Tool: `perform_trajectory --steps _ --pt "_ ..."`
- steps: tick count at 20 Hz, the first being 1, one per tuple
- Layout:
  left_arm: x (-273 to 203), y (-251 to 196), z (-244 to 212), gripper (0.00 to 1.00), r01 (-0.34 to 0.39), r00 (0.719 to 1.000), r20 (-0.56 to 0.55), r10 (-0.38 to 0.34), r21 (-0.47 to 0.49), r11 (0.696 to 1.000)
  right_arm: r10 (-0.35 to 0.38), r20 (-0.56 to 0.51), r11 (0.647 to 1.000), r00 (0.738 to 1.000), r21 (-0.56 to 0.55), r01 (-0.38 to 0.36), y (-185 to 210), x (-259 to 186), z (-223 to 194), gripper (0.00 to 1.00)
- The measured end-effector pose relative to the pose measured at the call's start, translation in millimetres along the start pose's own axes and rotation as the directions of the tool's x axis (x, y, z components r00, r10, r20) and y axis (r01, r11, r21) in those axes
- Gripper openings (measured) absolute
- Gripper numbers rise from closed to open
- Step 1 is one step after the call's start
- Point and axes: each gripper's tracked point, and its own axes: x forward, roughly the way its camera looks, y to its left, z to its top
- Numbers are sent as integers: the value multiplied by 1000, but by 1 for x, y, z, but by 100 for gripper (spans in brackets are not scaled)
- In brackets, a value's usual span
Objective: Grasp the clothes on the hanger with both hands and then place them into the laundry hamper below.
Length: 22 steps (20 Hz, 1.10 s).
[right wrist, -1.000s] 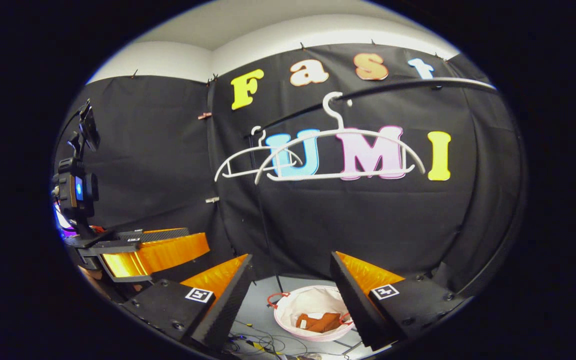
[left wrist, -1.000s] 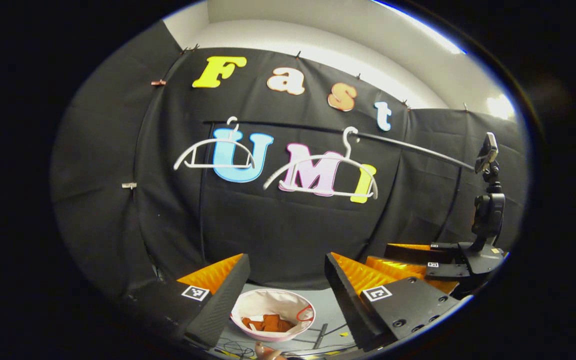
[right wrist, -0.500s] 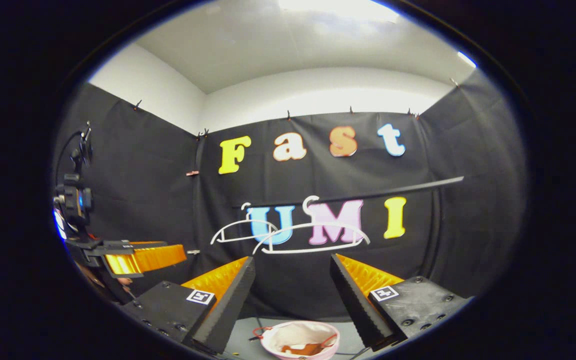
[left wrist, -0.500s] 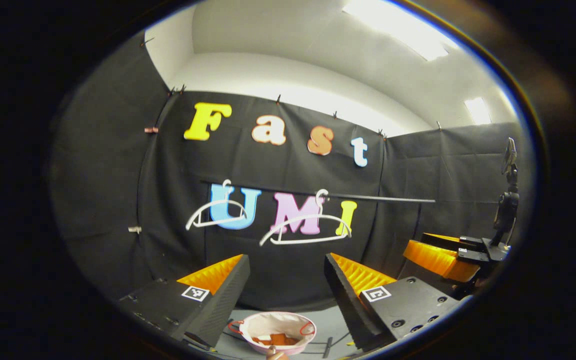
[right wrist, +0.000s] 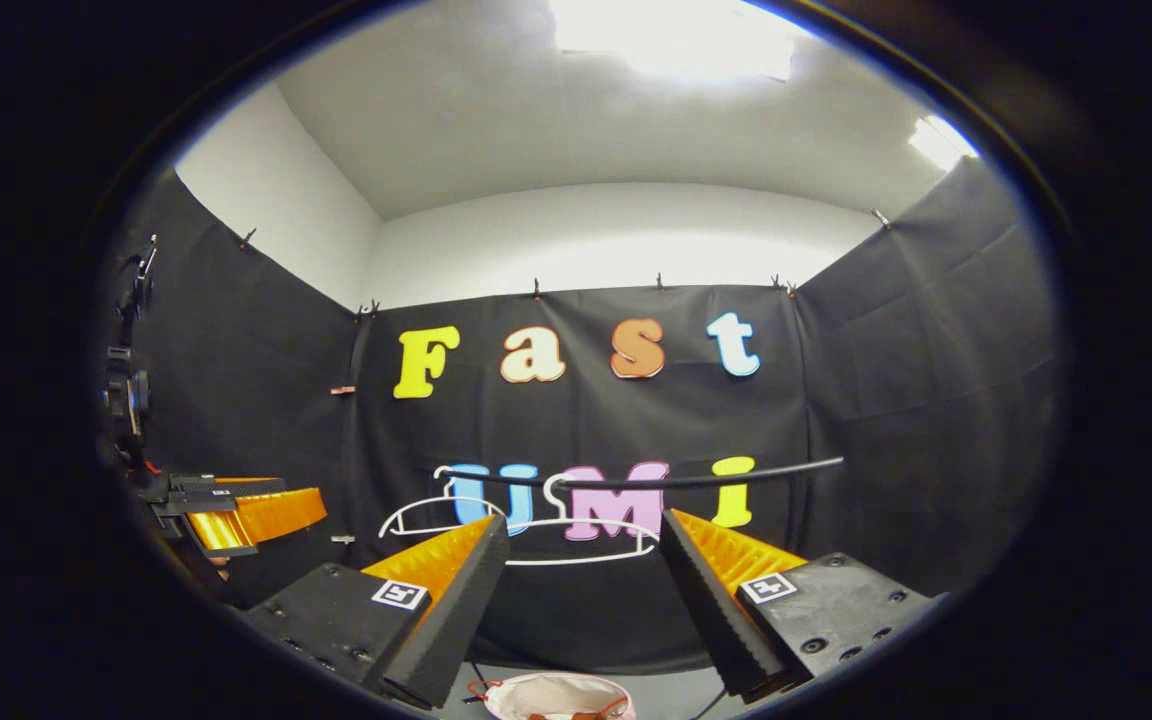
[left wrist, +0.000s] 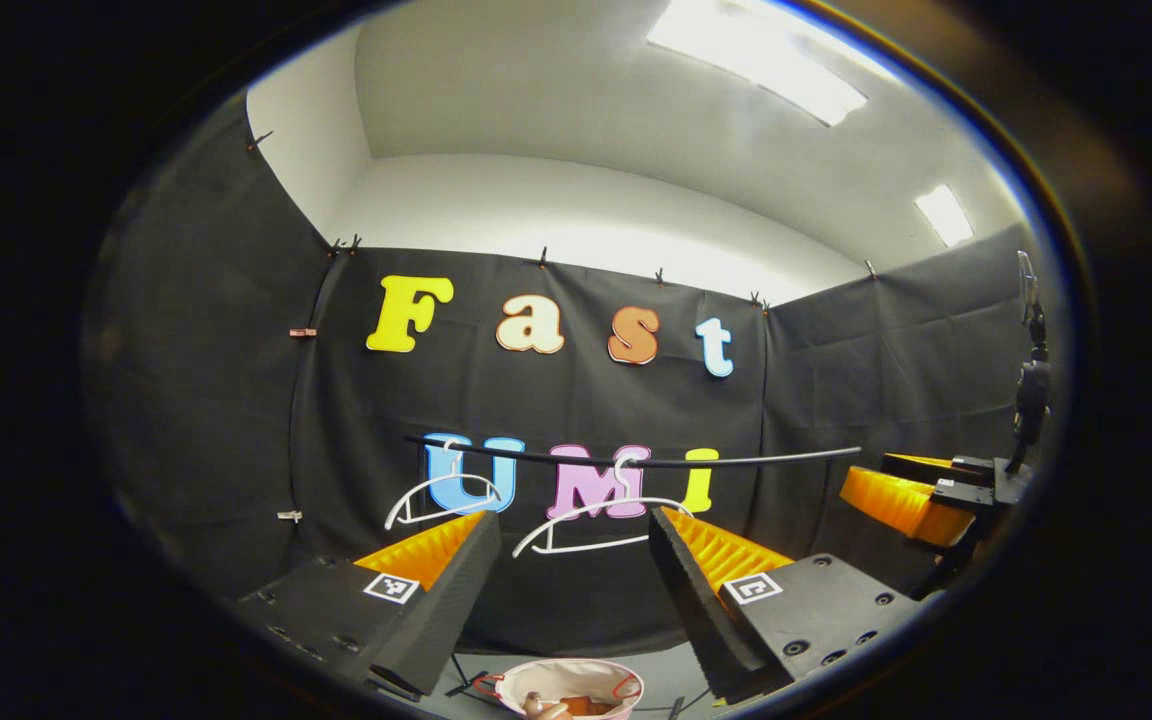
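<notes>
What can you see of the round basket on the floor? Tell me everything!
The laundry hamper is a round, soft-looking basket with a pale lining, a pinkish rim and thin red handles. It sits open on the grey floor, low between the left gripper fingers. Something brown-orange lies inside. The right gripper view catches its top edge.

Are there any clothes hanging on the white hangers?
No, both white hangers on the black rail hang bare in the left gripper view.
</notes>
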Motion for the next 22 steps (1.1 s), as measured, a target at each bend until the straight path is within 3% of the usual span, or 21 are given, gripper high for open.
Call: perform_trajectory --steps 2,5,7,9,22 --pt "4 -21 0 98 19 1000 4 -19 -25 1000 15 11 1000 1000 -5 -15 -7 -9 9 97" --pt "4 -38 -7 95 20 1000 -7 -20 -32 999 40 14 999 999 -9 -40 -16 -10 12 100" --pt "3 -50 -9 95 21 1000 -8 -21 -39 999 53 15 999 998 -3 -53 -20 -11 13 96" --pt "-2 -57 -7 95 19 1000 -3 -19 -45 999 70 6 998 998 -1 -70 -22 -12 11 100" --pt "-11 -68 -8 95 -1 1000 -1 1 -36 999 130 13 991 991 27 -131 -17 -19 19 96"
